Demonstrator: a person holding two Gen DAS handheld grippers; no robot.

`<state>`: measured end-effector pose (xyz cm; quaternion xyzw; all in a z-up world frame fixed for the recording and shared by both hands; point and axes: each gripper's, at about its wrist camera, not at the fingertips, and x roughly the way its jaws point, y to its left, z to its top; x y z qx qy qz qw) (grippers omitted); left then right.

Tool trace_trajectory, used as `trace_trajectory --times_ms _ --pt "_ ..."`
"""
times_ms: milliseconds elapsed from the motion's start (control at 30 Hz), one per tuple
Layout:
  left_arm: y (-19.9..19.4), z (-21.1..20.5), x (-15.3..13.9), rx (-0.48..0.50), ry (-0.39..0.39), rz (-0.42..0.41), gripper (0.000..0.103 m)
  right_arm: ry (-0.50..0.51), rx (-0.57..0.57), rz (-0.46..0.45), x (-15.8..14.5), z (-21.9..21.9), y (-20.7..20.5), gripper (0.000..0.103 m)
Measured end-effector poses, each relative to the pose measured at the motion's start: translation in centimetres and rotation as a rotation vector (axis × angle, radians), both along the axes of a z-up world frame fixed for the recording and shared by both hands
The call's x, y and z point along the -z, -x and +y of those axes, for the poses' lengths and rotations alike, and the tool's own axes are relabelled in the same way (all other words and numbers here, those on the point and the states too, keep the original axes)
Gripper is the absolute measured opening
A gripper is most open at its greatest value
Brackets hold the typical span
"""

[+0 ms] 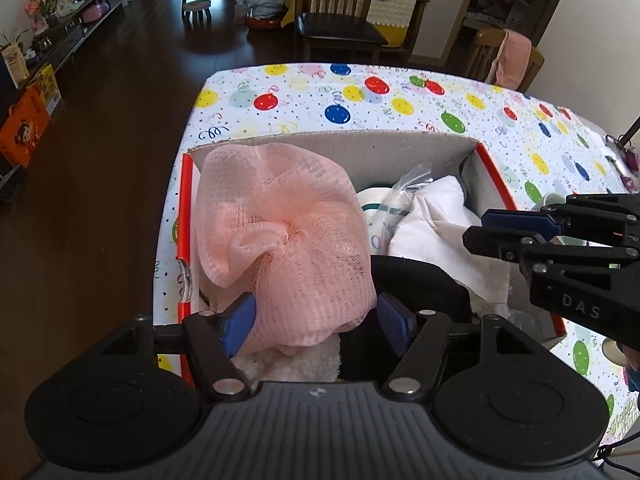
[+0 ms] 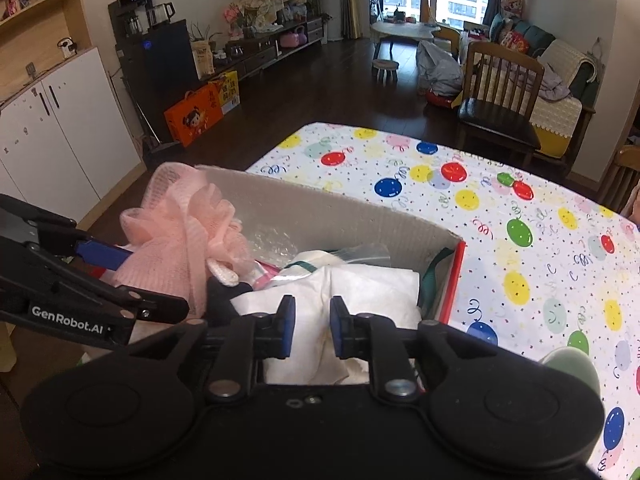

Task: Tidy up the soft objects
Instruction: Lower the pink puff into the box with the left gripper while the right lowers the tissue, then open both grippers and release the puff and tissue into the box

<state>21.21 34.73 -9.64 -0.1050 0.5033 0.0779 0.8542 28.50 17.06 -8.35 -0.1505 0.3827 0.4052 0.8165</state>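
Left tongs (image 1: 316,324): apart around the pink mesh sponge (image 1: 280,236), grip loosened.
Right tongs (image 2: 310,328): slightly apart above the white cloth (image 2: 368,292), empty.
Advice: lift clear so nothing snags in the box (image 1: 400,146).

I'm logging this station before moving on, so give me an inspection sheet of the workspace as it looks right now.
Surface: table under a balloon-print cloth.
Job's things: cardboard box holding pink mesh sponge, white cloth, plastic bags.
Clutter: green cup near the box.
Grippers: left gripper open around the sponge; right gripper slightly open above the white cloth.
Cables: thin black cable, lower right of left view.
Surroundings: wooden chair, dark floor, orange carton.
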Motion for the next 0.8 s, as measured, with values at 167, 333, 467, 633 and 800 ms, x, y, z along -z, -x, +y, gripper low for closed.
trace_trajectory --times_ms 167,333,467,633,800 --pt "1.4 -0.1 -1.1 -0.01 0.0 -0.039 0.067 -0.029 -0.029 -0.014 -1.2 -0.6 1.4 0.028" --pt "2.9 -0.2 -2.4 -0.027 -0.017 -0.092 0.067 -0.069 -0.045 -0.032 -2.6 -1.5 2.7 0.039" --pt "4.1 -0.5 -3.8 -0.039 -0.05 -0.145 0.067 -0.097 -0.061 -0.055 -3.9 -2.3 3.9 0.05" --pt "5.7 -1.3 -5.4 -0.053 -0.095 -0.209 0.067 -0.136 -0.08 -0.086 -5.2 -3.6 5.4 0.058" --pt "7.2 -2.3 -6.9 -0.054 -0.122 -0.273 0.076 -0.184 -0.07 -0.098 -6.4 -5.2 6.4 0.063"
